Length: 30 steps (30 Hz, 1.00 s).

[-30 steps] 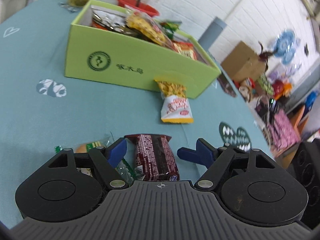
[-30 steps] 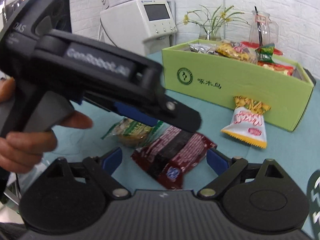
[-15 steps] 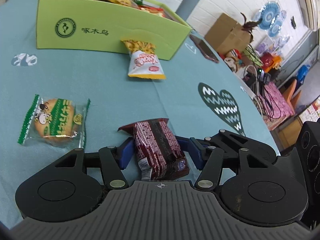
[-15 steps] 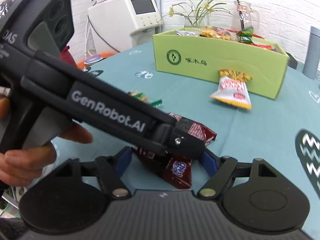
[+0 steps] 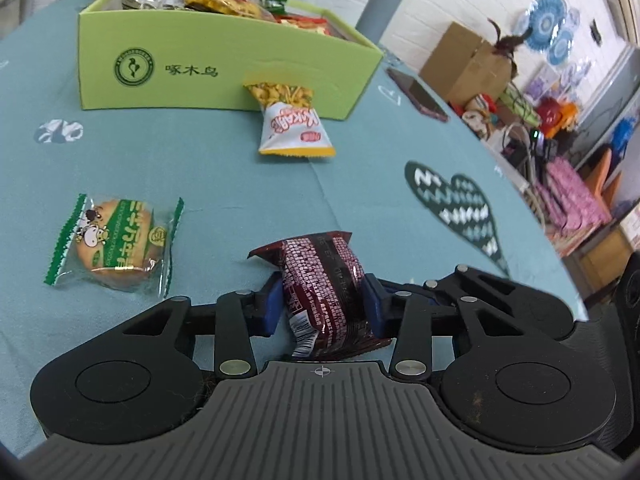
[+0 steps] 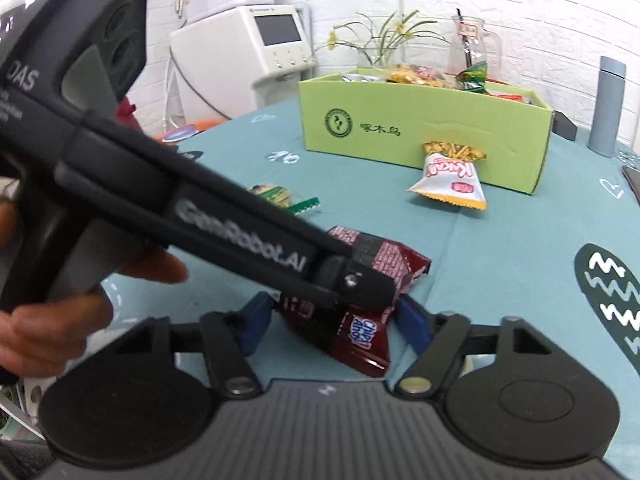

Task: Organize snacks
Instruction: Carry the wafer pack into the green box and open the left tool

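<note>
A dark red snack packet (image 5: 320, 280) lies on the teal tablecloth. My left gripper (image 5: 322, 300) is closing, and its blue pads (image 5: 272, 304) press on the packet's sides. From the right wrist view, the left gripper (image 6: 360, 284) reaches in from the left over the packet (image 6: 360, 328). My right gripper (image 6: 334, 320) is closing too. The packet's near end lies between its jaws, and the pads (image 6: 256, 320) stand just off it. A green box (image 5: 224, 72) of snacks stands at the back, with a white and yellow bag (image 5: 292, 124) leaning on it.
A green biscuit packet (image 5: 116, 240) lies to the left. A grey bottle (image 6: 608, 104), a phone (image 5: 416, 92), a glass jug (image 6: 472, 44) and a flower vase (image 6: 380, 52) stand behind the box (image 6: 420, 132). A person's hand (image 6: 60, 300) grips the left tool. The table's edge curves away on the right.
Both pairs of jaws have narrowed around the dark red packet. The left pads now touch its sides. Both grippers came closer to it, then stayed put.
</note>
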Each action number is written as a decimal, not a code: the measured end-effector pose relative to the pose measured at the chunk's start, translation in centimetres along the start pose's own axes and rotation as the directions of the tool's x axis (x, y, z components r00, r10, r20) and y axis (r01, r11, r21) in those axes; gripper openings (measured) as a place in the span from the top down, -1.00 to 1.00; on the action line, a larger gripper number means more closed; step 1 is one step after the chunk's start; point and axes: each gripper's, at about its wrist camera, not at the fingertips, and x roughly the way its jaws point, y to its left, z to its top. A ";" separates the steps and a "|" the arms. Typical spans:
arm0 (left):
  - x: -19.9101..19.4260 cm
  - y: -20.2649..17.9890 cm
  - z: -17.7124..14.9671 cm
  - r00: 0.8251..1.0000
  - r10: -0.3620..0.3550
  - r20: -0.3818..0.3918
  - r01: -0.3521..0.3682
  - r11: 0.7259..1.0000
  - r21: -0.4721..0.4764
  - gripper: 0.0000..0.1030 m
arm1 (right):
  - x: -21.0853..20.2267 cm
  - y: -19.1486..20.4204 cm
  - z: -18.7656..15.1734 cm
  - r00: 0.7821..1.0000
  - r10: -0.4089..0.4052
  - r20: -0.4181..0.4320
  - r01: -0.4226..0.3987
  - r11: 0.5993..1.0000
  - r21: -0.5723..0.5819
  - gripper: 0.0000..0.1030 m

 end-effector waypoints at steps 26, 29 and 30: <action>10.9 1.3 26.1 0.994 -0.004 0.106 0.005 1.000 -0.002 0.65 | 10.7 -15.9 17.2 0.990 -0.068 0.127 0.077 0.995 -0.065 -0.44; 13.8 2.5 26.2 0.998 0.008 0.059 -0.008 1.000 -0.005 0.58 | 13.0 -16.8 16.6 0.993 -0.079 0.093 0.087 0.993 -0.077 -0.52; 13.8 2.8 26.1 0.997 -0.008 0.071 0.008 1.000 -0.001 0.58 | 13.2 -16.5 16.5 0.991 -0.094 0.096 0.104 0.989 -0.101 -0.53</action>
